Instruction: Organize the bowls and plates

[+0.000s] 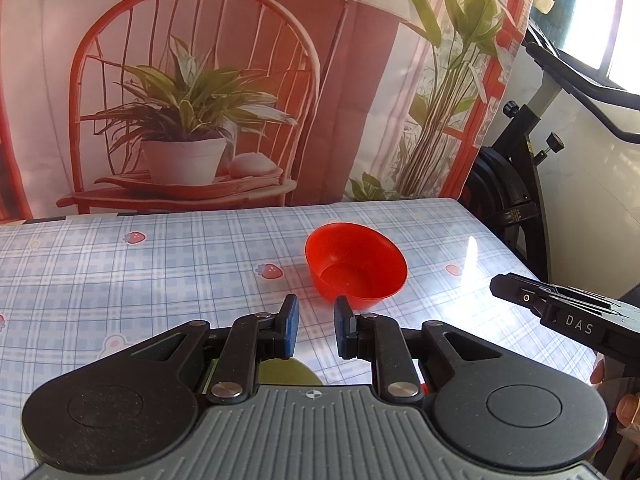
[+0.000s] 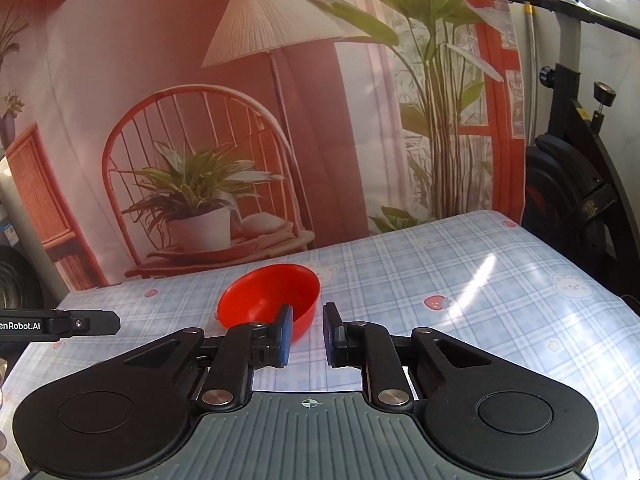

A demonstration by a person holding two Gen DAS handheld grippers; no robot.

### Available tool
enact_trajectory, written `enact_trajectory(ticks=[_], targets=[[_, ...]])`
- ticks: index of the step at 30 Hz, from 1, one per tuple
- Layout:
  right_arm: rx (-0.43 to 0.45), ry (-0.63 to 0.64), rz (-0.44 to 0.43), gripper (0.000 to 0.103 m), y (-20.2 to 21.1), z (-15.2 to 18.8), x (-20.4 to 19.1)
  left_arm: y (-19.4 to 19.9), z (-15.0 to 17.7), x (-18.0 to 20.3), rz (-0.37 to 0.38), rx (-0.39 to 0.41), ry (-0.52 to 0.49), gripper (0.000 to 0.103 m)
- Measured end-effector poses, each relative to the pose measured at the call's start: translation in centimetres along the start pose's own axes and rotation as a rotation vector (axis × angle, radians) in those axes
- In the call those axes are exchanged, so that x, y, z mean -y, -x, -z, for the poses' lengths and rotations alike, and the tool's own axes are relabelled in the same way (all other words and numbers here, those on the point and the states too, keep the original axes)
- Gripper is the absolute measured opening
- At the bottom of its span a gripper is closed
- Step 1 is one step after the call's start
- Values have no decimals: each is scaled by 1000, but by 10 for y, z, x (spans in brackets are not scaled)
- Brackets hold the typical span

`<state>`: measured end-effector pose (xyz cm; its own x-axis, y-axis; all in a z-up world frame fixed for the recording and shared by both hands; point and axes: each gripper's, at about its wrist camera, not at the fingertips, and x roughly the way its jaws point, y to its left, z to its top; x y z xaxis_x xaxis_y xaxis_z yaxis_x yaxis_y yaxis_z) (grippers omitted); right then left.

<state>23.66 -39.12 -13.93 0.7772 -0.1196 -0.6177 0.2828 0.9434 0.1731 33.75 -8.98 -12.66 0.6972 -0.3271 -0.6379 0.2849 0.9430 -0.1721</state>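
Observation:
A red bowl sits upright and empty on the blue checked tablecloth. My left gripper is open and empty, hovering just short of the bowl's near rim. An olive-yellow round thing, perhaps a plate, peeks out beneath the left gripper, mostly hidden. In the right wrist view the red bowl lies ahead and slightly left. My right gripper is open and empty, its left finger in front of the bowl's near side. Each gripper's body shows at the other view's edge.
A printed backdrop with chair, plant and lamp hangs behind the table's far edge. A black exercise bike stands past the table's right edge. The tablecloth is glossy with glare patches on the right.

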Motion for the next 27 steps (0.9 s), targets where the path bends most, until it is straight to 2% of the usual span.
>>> enact_trajectory(ticks=[5, 9, 14, 23, 26, 27], targets=[[-57, 13, -17, 17, -43, -8, 7, -38, -10, -1, 11, -32, 2, 24], [-92, -31, -22, 17, -74, -10, 15, -69, -19, -4, -12, -69, -3, 25], [-123, -96, -42, 18, -105, -11, 23, -100, -24, -7, -5, -101, 10, 25], [-151, -113, -49, 17, -129, -8, 21, -135, -23, -7, 24, -150, 15, 25], [-161, -107, -57, 12, -132, -6, 20, -139, -20, -6, 35, -157, 18, 25], [-159, -104, -55, 11, -132, -5, 20, -140, -19, -5, 40, -156, 16, 21]])
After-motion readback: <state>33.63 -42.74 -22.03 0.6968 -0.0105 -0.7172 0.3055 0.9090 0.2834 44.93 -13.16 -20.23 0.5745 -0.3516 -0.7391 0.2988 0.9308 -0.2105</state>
